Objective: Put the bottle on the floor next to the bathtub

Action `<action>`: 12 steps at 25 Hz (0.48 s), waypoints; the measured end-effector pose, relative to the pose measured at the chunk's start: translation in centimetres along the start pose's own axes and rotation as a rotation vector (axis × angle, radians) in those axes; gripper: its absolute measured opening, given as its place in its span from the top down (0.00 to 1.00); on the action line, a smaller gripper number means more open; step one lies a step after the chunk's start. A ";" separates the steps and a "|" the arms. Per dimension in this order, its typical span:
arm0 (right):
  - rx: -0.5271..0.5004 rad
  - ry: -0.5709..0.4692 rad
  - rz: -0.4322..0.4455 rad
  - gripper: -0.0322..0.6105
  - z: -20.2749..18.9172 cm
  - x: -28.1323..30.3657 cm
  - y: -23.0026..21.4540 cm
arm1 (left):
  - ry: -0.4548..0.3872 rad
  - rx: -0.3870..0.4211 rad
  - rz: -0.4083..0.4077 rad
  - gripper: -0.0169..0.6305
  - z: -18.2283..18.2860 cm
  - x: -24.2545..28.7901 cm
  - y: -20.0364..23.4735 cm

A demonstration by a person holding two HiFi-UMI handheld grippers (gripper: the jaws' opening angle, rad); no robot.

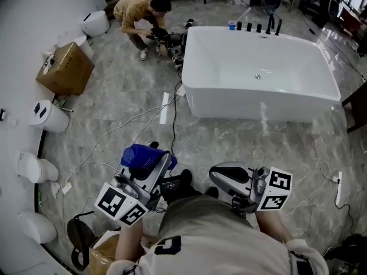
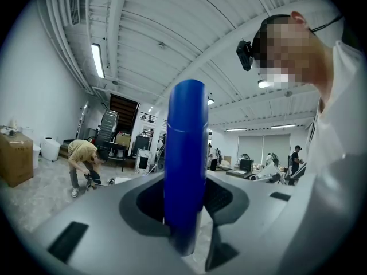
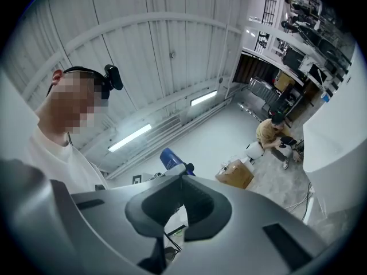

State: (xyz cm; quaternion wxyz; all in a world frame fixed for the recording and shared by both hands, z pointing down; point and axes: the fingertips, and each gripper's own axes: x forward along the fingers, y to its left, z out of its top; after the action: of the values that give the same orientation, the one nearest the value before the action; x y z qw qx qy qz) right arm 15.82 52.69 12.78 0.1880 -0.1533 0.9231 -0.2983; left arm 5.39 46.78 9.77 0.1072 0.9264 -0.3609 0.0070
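Note:
A blue bottle point(image 1: 140, 155) lies level between the jaws of my left gripper point(image 1: 150, 160), held close in front of my body above the marble floor. In the left gripper view the blue bottle point(image 2: 184, 165) fills the gap of the left gripper point(image 2: 186, 195), with a pad pressed on each side. My right gripper point(image 1: 222, 177) hovers beside it, shut and empty. In the right gripper view the right gripper point(image 3: 182, 177) has its tips together, and the blue bottle point(image 3: 171, 158) shows beyond them. The white bathtub point(image 1: 258, 105) stands farther ahead, to the right.
A person point(image 1: 143, 16) crouches over equipment left of the tub's far end. A cardboard box point(image 1: 64, 67) and white toilets point(image 1: 49, 116) line the left wall. Cables point(image 1: 132, 122) trail over the floor between me and the tub. Black taps point(image 1: 264, 27) stand on its far rim.

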 end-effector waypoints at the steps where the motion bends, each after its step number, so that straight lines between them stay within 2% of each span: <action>1: -0.001 0.000 0.000 0.90 -0.1 0.0 0.0 | -0.006 0.000 -0.003 0.67 0.0 0.0 0.0; 8: 0.002 0.018 -0.021 0.90 0.0 1.0 -1.9 | -0.020 -0.006 0.005 0.67 -0.4 0.9 2.3; 12: -0.014 0.033 -0.026 0.90 -2.3 0.2 -2.4 | -0.046 -0.017 0.009 0.67 -3.0 0.0 2.6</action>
State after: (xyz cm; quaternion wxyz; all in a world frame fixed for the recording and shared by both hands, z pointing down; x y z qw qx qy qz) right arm 15.01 51.87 15.93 0.1677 -0.1617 0.9261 -0.2967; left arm 3.86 45.50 13.19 0.1066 0.9238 -0.3673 -0.0169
